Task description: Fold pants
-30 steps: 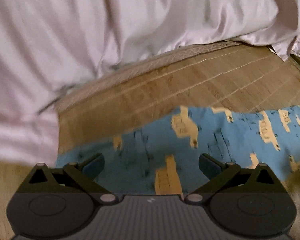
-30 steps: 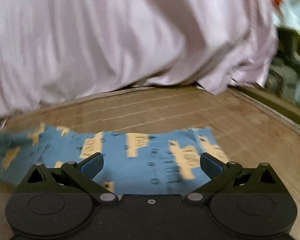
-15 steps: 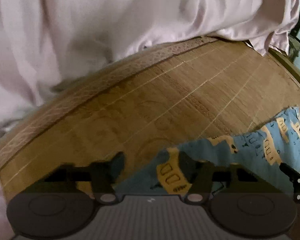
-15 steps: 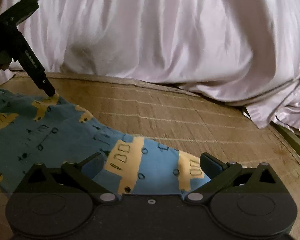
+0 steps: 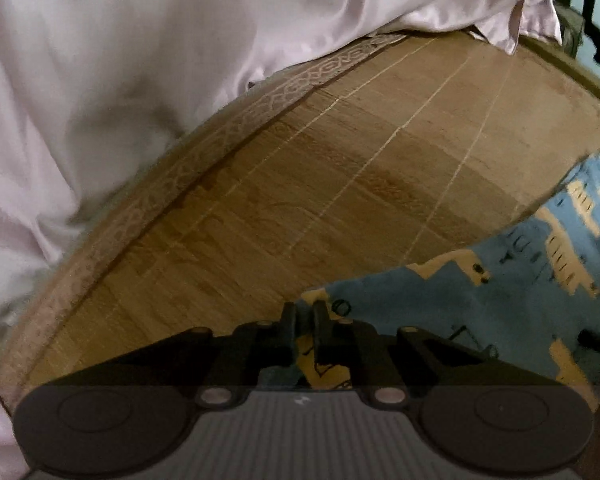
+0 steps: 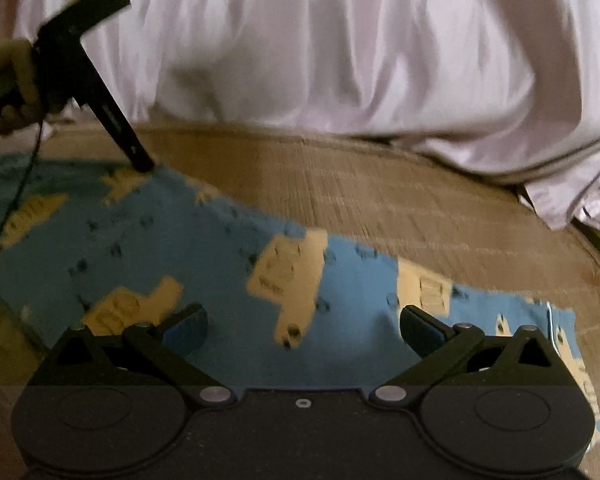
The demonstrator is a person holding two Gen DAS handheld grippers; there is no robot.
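Blue pants printed with yellow vehicles lie spread on a woven bamboo mat. In the left wrist view the pants fill the lower right, and my left gripper is shut on their far corner edge. From the right wrist view, that left gripper pinches the cloth at the far left corner, held by a person's hand. My right gripper hovers open low over the near part of the pants, with nothing between its fingers.
A pale pink satin sheet hangs in folds along the back of the mat, also seen as the pink sheet in the left wrist view. The mat's patterned border runs under it. Dark furniture stands far right.
My left gripper went from open over the pants to shut on their corner edge. The right gripper stayed open and shifted over the cloth, with the view swinging toward the left gripper.
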